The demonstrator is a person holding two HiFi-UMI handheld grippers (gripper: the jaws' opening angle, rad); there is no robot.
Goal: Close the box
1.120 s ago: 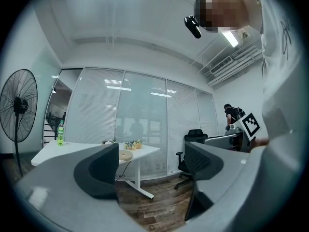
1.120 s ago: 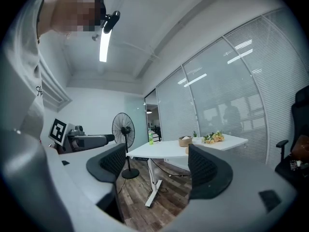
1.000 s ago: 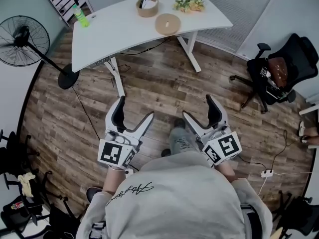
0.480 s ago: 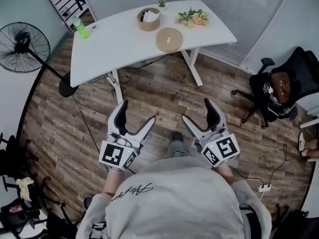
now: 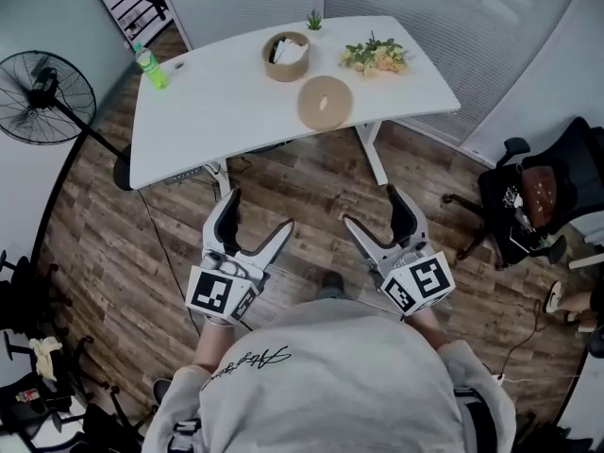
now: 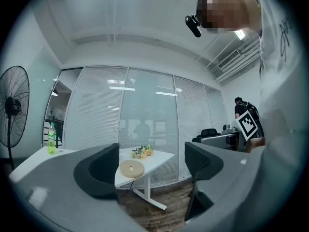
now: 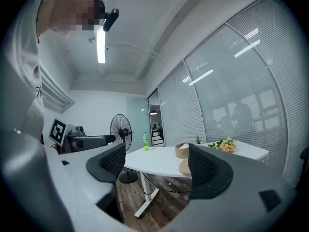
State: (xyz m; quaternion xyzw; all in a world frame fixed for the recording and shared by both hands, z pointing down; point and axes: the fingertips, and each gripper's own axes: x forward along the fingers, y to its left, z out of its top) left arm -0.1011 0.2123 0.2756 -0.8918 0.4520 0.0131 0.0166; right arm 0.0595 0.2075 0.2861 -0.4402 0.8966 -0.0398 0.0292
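A round tan box [image 5: 287, 56] stands open on the white table [image 5: 208, 111], with something white inside. Its flat round lid [image 5: 325, 102] lies apart from it, nearer the table's front edge. My left gripper [image 5: 257, 213] and right gripper [image 5: 374, 209] hang over the wood floor, short of the table, both open and empty. The left gripper view shows the lid [image 6: 131, 168] far off between the open fingers of the left gripper [image 6: 152, 166]. In the right gripper view the box [image 7: 182, 150] shows beyond the right gripper [image 7: 157, 170], and the lid [image 7: 184, 168] is partly behind a finger.
On the table are a green bottle [image 5: 151, 67] at the left corner, a flower bunch [image 5: 377, 55] at the right and a small plant [image 5: 314, 19] at the back. A standing fan [image 5: 42, 88] is left of the table. A black office chair [image 5: 538, 192] stands at the right.
The table has come lower and larger in the head view, so the person has stepped toward it. Both grippers keep the same open pose in front of the body.
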